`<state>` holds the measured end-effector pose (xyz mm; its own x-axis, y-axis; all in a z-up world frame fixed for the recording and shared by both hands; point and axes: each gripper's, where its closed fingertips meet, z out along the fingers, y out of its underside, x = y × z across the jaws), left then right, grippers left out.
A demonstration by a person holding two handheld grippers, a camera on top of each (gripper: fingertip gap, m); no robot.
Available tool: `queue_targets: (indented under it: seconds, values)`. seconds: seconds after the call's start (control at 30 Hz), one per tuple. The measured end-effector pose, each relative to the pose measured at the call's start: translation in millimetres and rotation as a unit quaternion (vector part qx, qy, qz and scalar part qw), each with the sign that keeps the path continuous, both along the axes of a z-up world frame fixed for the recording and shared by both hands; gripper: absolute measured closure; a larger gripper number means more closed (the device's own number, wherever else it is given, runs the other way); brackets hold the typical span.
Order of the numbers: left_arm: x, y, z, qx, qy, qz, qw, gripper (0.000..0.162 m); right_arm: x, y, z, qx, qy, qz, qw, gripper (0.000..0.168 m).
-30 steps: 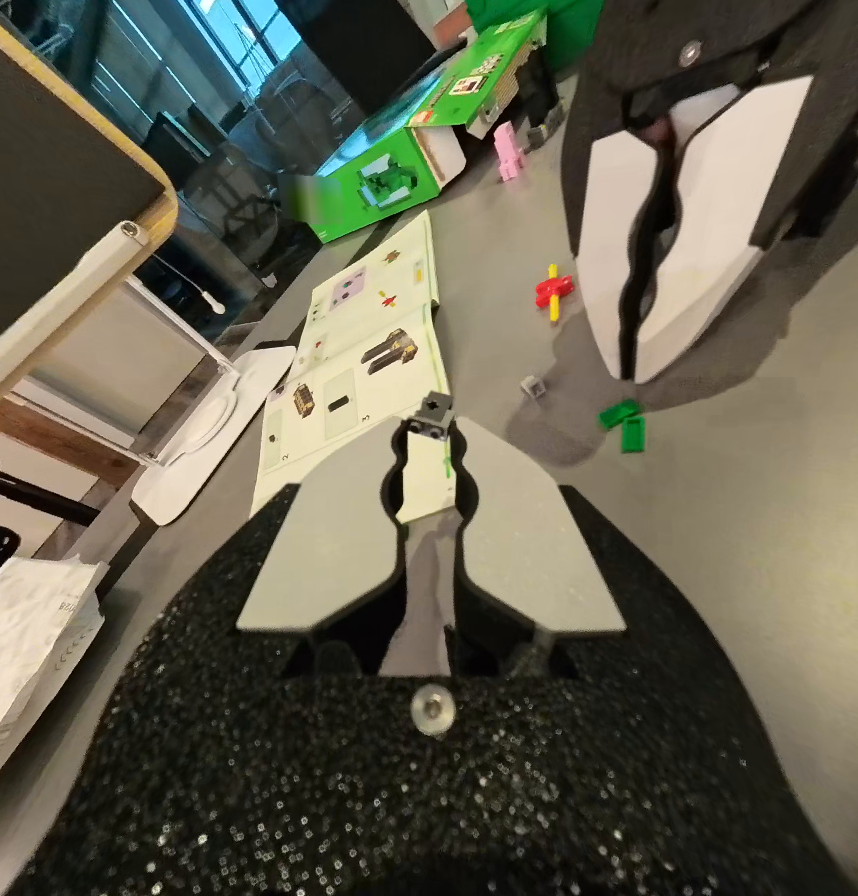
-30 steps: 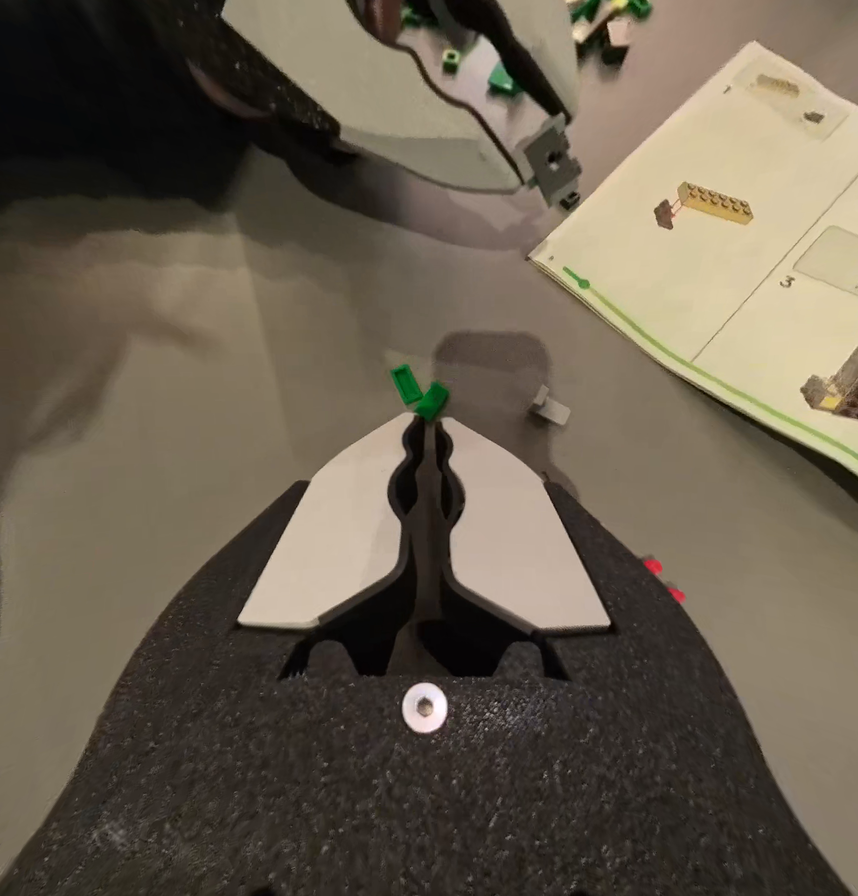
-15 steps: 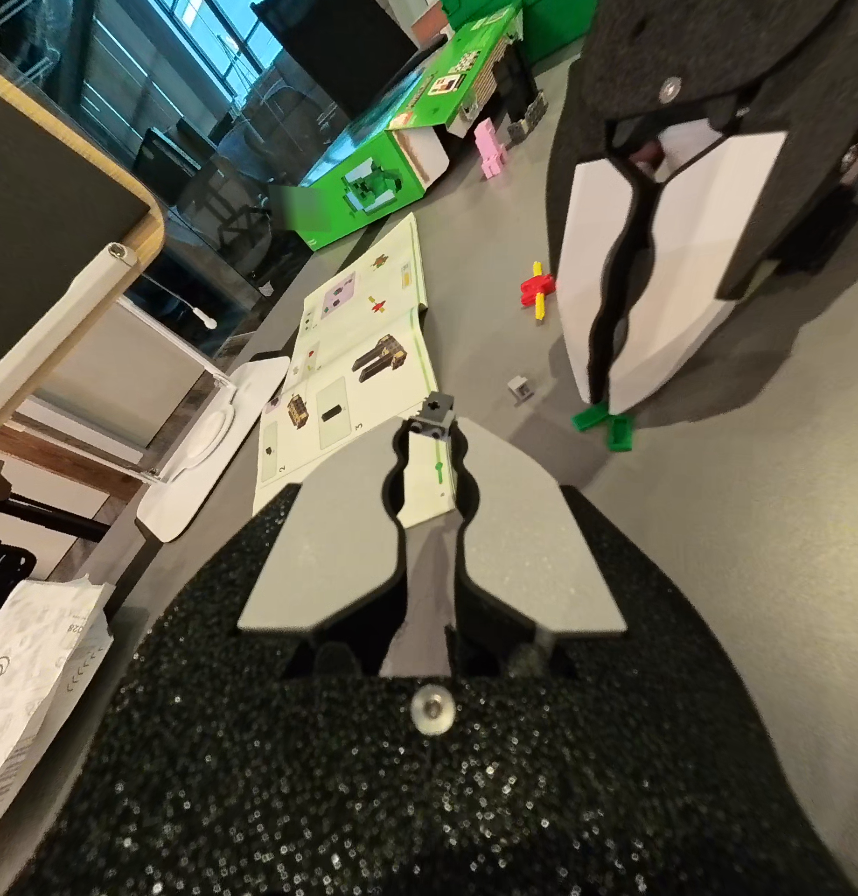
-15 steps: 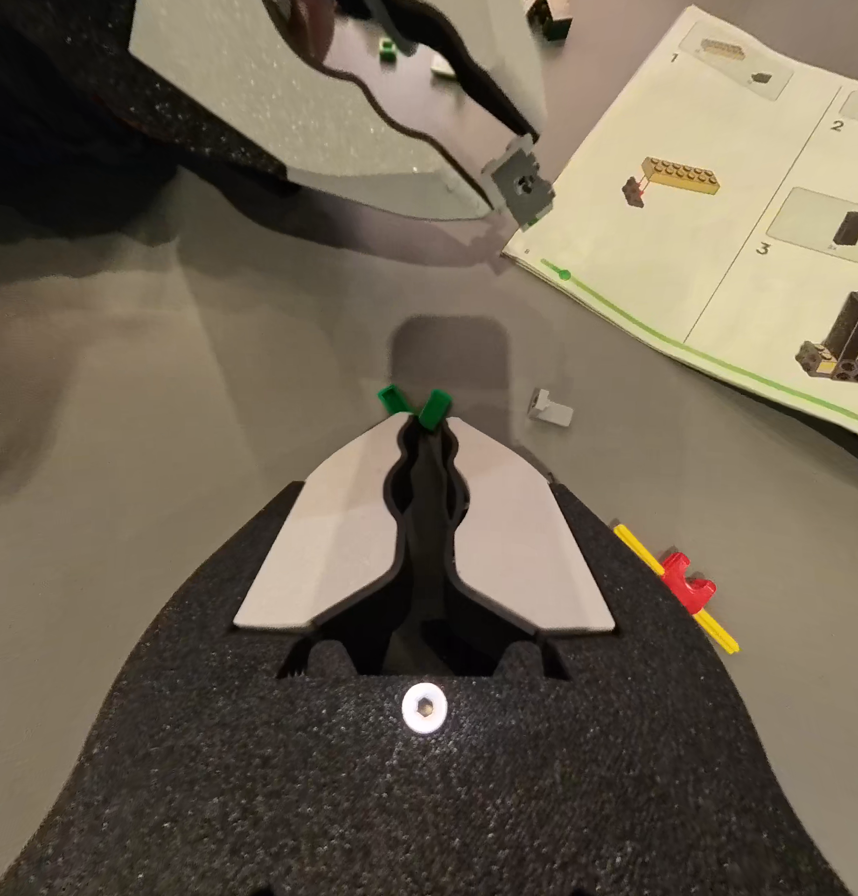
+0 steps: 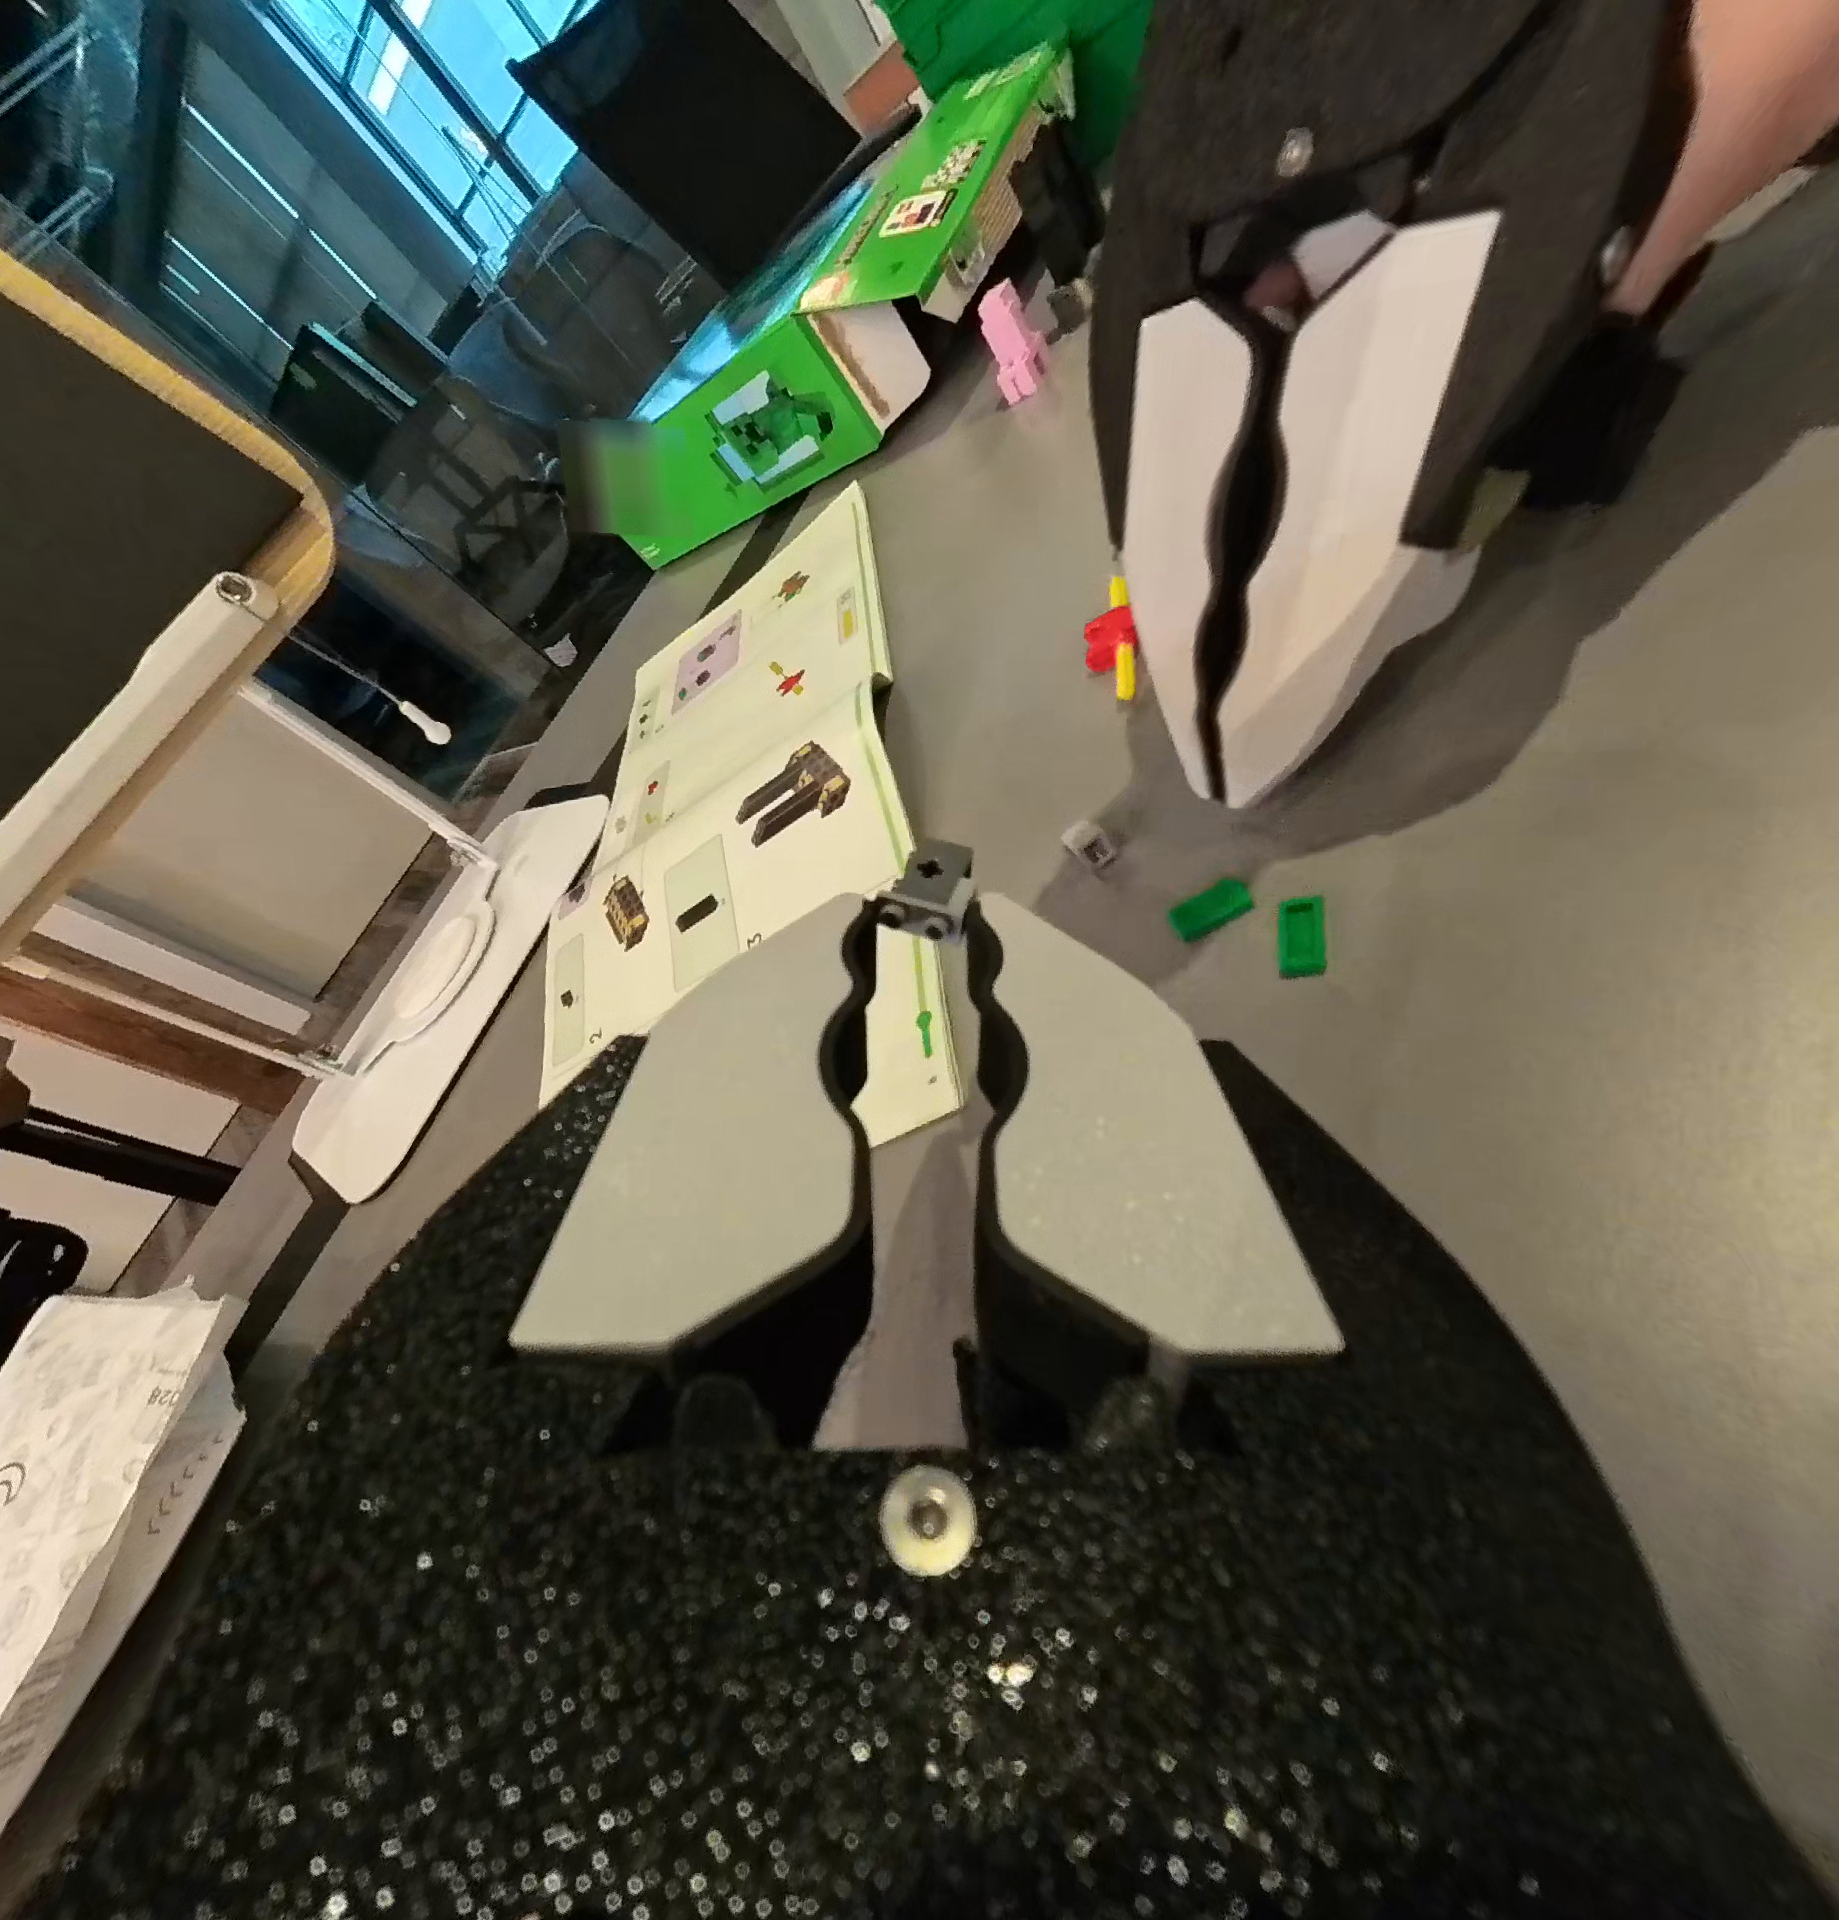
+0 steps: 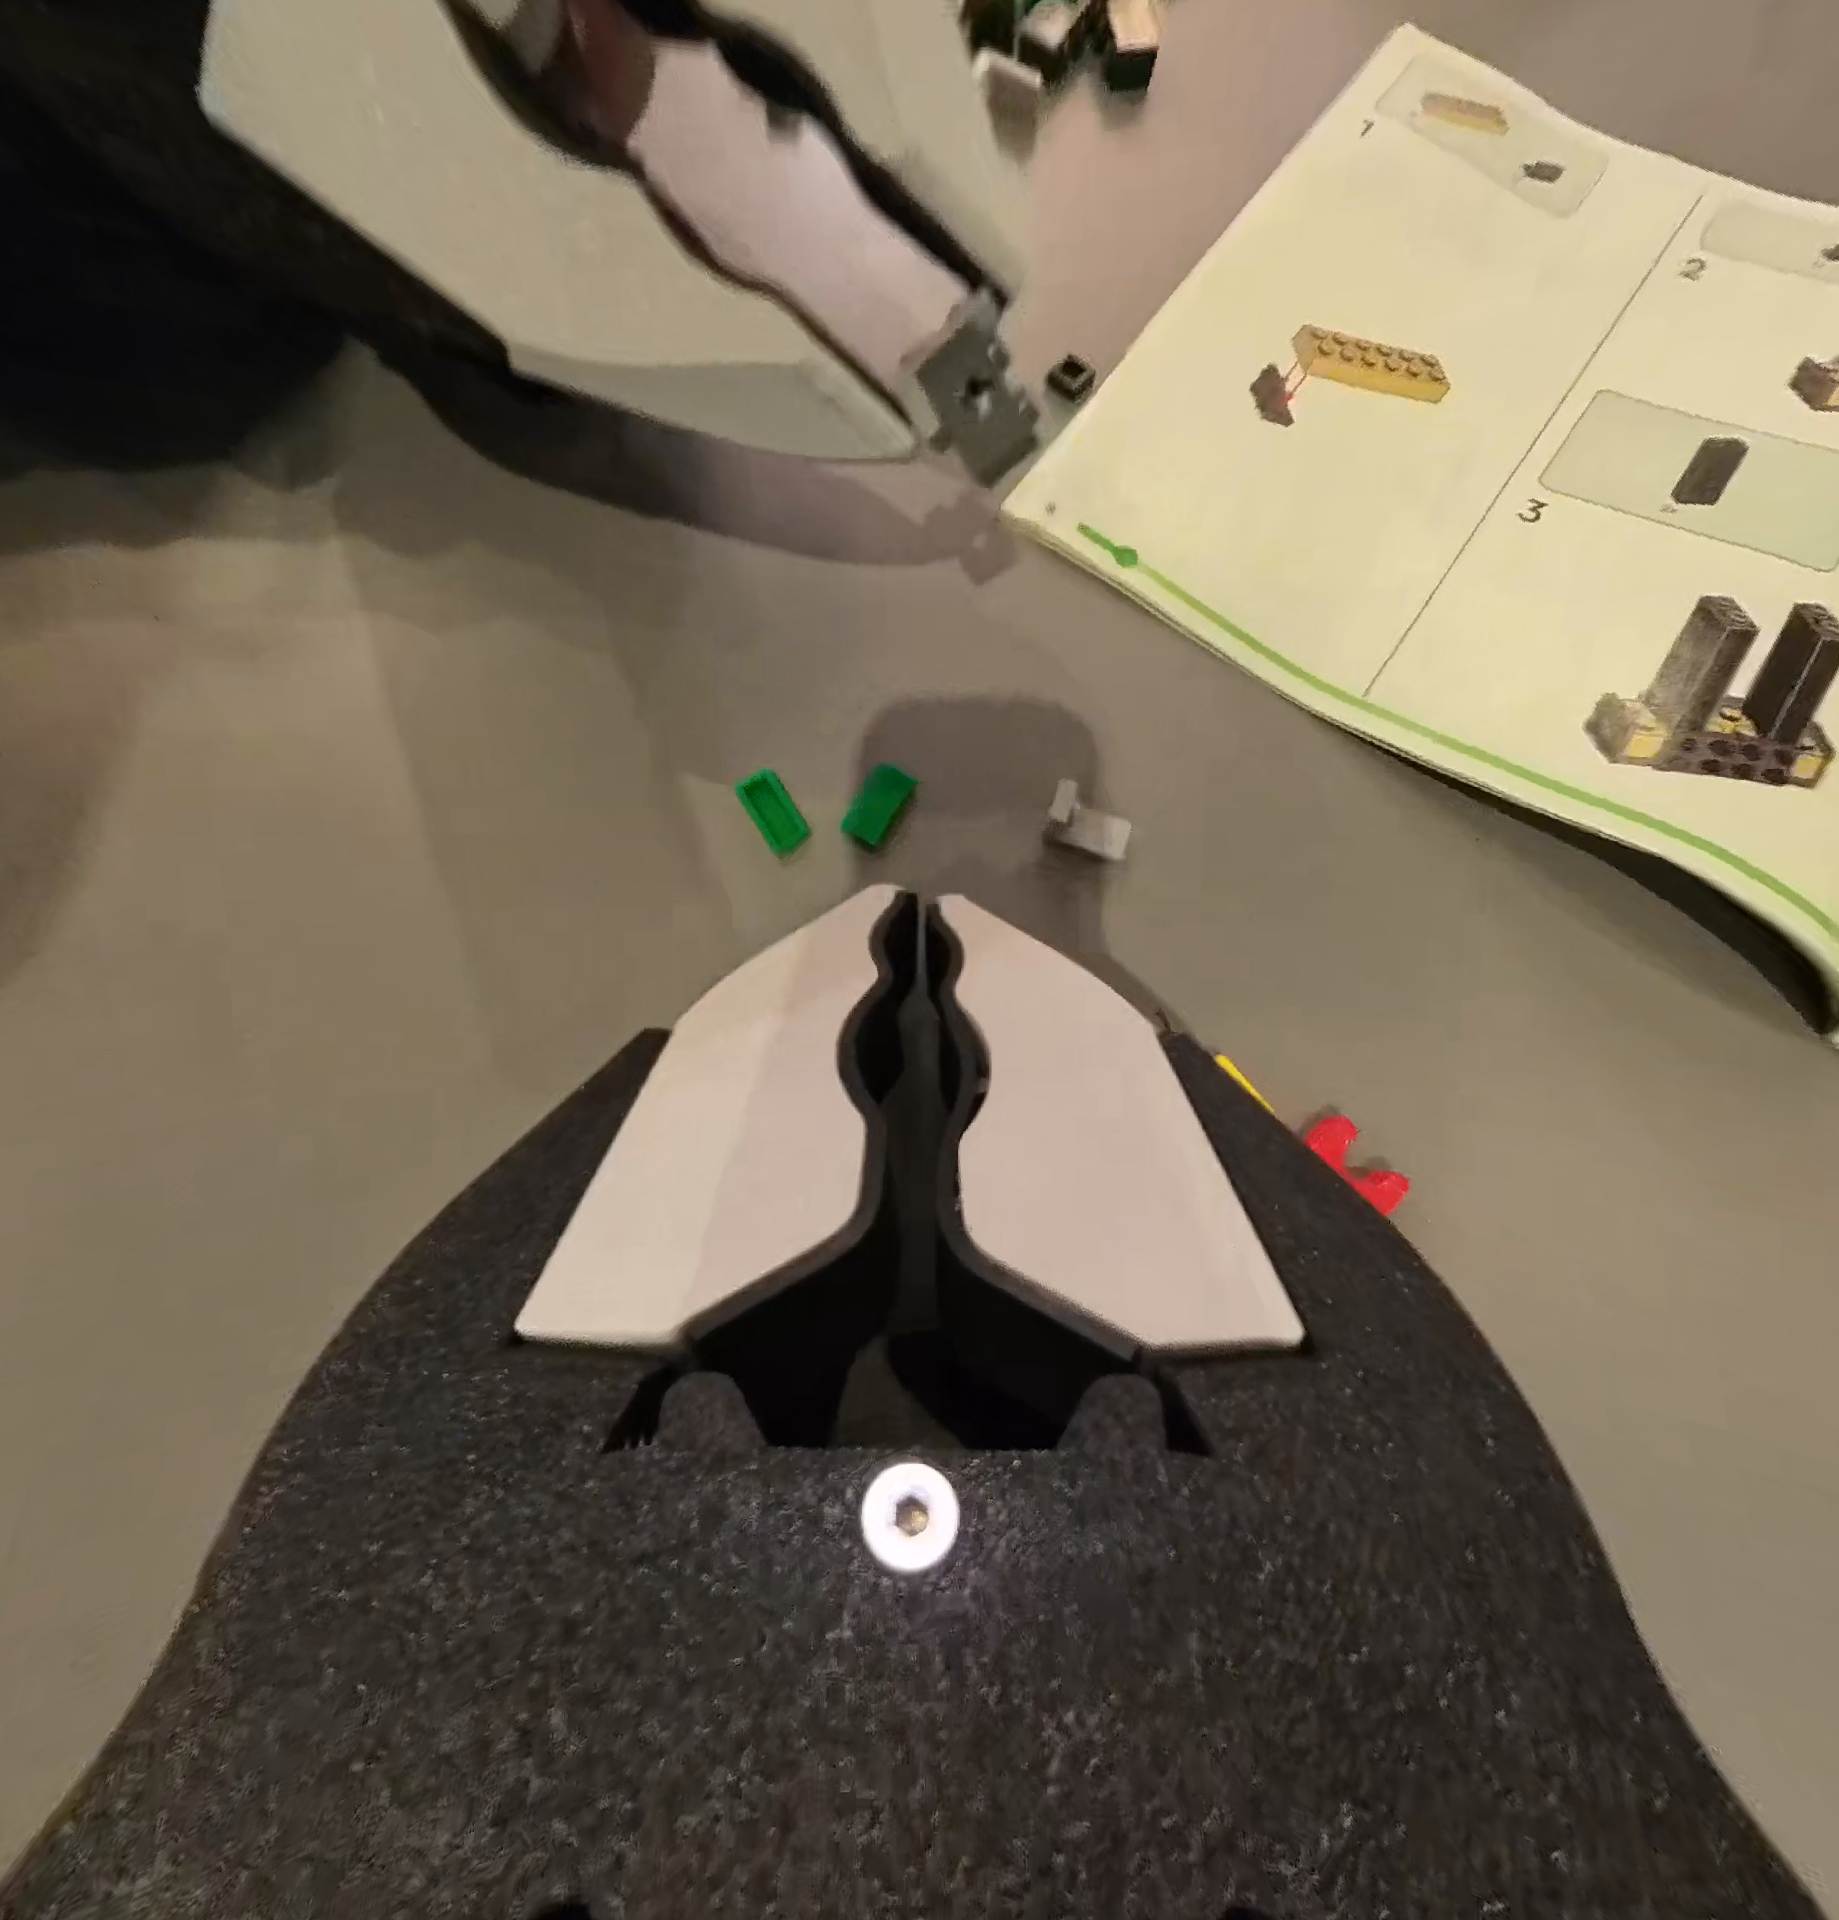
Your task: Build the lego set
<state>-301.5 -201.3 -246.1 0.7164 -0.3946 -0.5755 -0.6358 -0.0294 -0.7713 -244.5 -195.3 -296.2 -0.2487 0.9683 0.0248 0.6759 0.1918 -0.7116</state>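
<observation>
My left gripper is shut on a small grey lego brick and holds it above the corner of the open instruction booklet. My right gripper is shut and empty, raised above the grey table just behind two green tiles. A small light grey piece lies to their right. In the left wrist view the right gripper hangs over the grey piece, with the green tiles nearby. The left gripper with its brick shows blurred at the top of the right wrist view.
A red and yellow piece lies beside the right gripper. A green set box and a pink figure stand at the far end. Loose bricks lie beyond the booklet. A white bag lies at the left edge. The tips of one gripper are about 8 cm away from the tips of the other.
My right gripper had come down onto the two green tiles and has now lifted and pulled back from them empty; the tiles lie slightly farther apart. The left gripper still holds the grey brick.
</observation>
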Motion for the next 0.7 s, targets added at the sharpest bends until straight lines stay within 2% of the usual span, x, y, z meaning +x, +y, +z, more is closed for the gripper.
queue_targets:
  seconds: [0.07, 0.17, 0.4, 0.7]
  values:
    - [0, 0, 0, 0.001, 0.001, -0.001, 1.000, 0.146, -5, -4, 4, -0.032, 0.011, -0.018, 0.999, 0.162]
    - [0, 0, -1, -0.002, 0.001, -0.001, 1.000, 0.146, -13, -9, 3, -0.036, 0.011, -0.046, 0.998, 0.154]
    - [1, 0, -1, -0.003, 0.005, -0.003, 1.000, 0.146, -21, -12, -5, -0.033, -0.018, -0.075, 0.996, 0.153]
    - [3, 0, -3, -0.004, 0.013, -0.006, 1.000, 0.146, -21, -10, -7, 0.081, -0.032, -0.061, 0.994, 0.160]
